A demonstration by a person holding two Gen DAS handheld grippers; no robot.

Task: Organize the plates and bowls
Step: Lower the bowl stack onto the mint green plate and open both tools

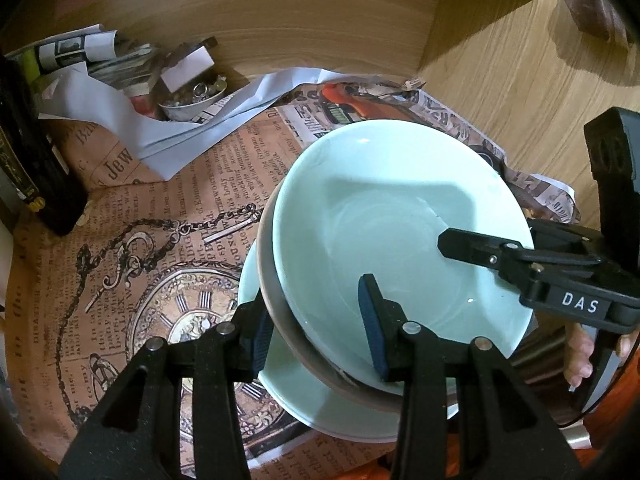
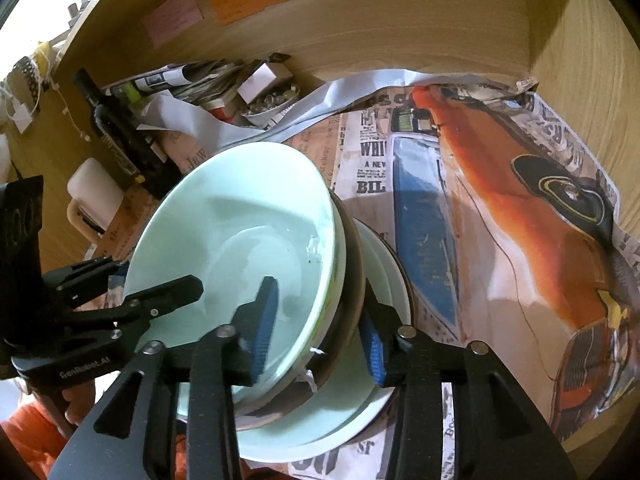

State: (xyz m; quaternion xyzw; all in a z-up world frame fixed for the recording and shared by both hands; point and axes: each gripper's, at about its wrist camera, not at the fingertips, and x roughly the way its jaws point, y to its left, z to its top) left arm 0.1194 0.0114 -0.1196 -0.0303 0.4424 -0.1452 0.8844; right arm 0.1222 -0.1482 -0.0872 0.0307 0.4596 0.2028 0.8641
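A pale green bowl (image 1: 392, 220) (image 2: 240, 220) is nested in a brown bowl (image 1: 276, 312) (image 2: 352, 264), and both rest on a pale green plate (image 1: 340, 420) (image 2: 340, 420). My left gripper (image 1: 316, 332) straddles the near left rim of the bowls, one blue pad inside the green bowl and one outside the brown one. A gap shows beside the inner pad, so it stands open. My right gripper (image 2: 318, 336) straddles the opposite rim the same way, its inner pad clear of the bowl wall, open. Each view shows the other gripper's finger (image 1: 480, 248) (image 2: 172, 292) over the bowl.
Printed newspaper sheets (image 1: 160, 240) (image 2: 500, 220) line the wooden shelf floor. At the back stand a dark bottle (image 2: 116, 132), a small bowl of trinkets (image 1: 192, 100) and crumpled papers against the wooden wall (image 1: 280, 32). A white mug (image 2: 92, 196) stands at left. A person's hand (image 1: 580, 356) grips the right tool.
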